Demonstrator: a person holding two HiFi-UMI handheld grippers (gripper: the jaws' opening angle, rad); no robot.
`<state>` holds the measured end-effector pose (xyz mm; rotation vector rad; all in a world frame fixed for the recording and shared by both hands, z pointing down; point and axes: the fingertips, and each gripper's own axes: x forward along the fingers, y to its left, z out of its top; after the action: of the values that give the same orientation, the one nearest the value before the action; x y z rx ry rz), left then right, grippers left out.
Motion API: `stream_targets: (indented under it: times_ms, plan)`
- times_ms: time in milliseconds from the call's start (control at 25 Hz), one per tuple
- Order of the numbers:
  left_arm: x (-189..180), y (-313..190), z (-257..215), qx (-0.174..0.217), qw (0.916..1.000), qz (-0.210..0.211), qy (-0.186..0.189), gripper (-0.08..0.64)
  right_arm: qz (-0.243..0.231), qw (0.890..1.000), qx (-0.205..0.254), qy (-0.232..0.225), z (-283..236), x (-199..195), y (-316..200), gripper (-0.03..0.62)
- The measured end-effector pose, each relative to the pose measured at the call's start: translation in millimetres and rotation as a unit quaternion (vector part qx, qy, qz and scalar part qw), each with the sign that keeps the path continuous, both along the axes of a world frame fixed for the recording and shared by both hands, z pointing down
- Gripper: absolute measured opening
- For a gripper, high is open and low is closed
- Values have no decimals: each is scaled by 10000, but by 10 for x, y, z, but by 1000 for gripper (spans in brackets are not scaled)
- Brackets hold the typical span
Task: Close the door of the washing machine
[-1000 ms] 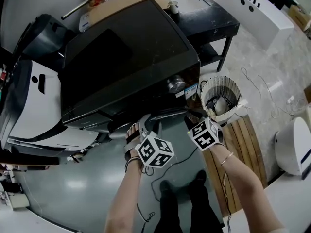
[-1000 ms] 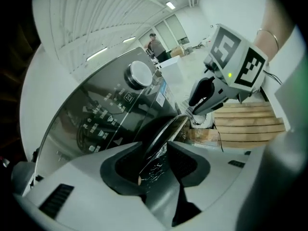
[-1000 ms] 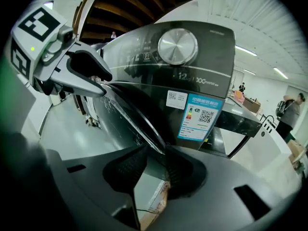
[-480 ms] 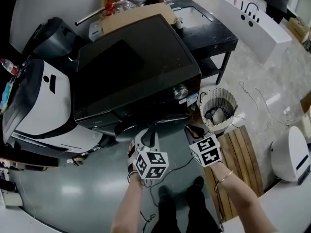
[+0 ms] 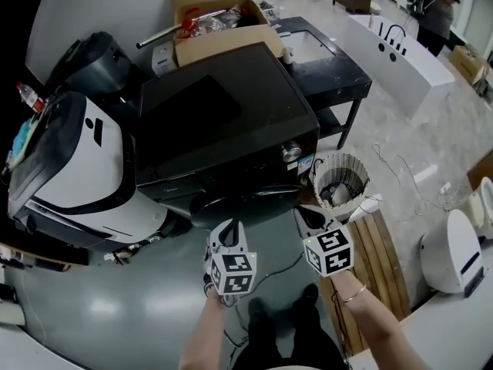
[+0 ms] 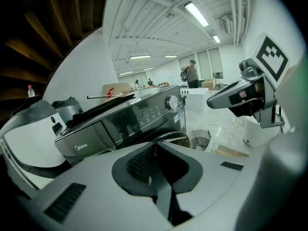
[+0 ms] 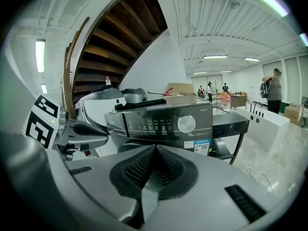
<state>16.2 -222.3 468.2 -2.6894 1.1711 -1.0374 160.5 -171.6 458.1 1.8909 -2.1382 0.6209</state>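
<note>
The washing machine (image 5: pixel 223 122) is standing directly ahead of both grippers, with its control knob (image 5: pixel 291 152) facing them. The round door (image 5: pixel 231 204) is sitting low on the machine's front, just beyond the jaw tips. It appears to be lying flush against the cabinet, and neither gripper is touching it.

Both forearms are reaching forward side by side. Each gripper is pointing at the machine's front and tilting somewhat downward, with its marker cube facing up.

The left gripper (image 5: pixel 229 226) is hovering in front of the door. Its jaws are closing and are almost together, with nothing between them.

The right gripper (image 5: pixel 302 211) is hovering beside it, below the knob. Its jaws are fully together and are holding nothing.

A wicker basket (image 5: pixel 339 179) is standing on the floor (image 5: pixel 115 307) ahead of the right gripper and to its right, beside the machine. A white appliance (image 5: pixel 77 168) is standing to the left of the left gripper. A cardboard box (image 5: pixel 216 10) is sitting beyond the machine, and a black surface (image 5: pixel 331 52) is standing to the right of the box.
</note>
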Motion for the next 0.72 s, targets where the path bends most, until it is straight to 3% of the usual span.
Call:
stream_targets:
  times_ms: [400,720]
  plan:
    - [-517,204,-511,-20,9966,-305,760,26,130,9995,296,-61,-576,-459,348,6]
    - [-912,298,-738,-76,9934,-538,1013,27,199,9985,503,-88,-942,-636,451,5]
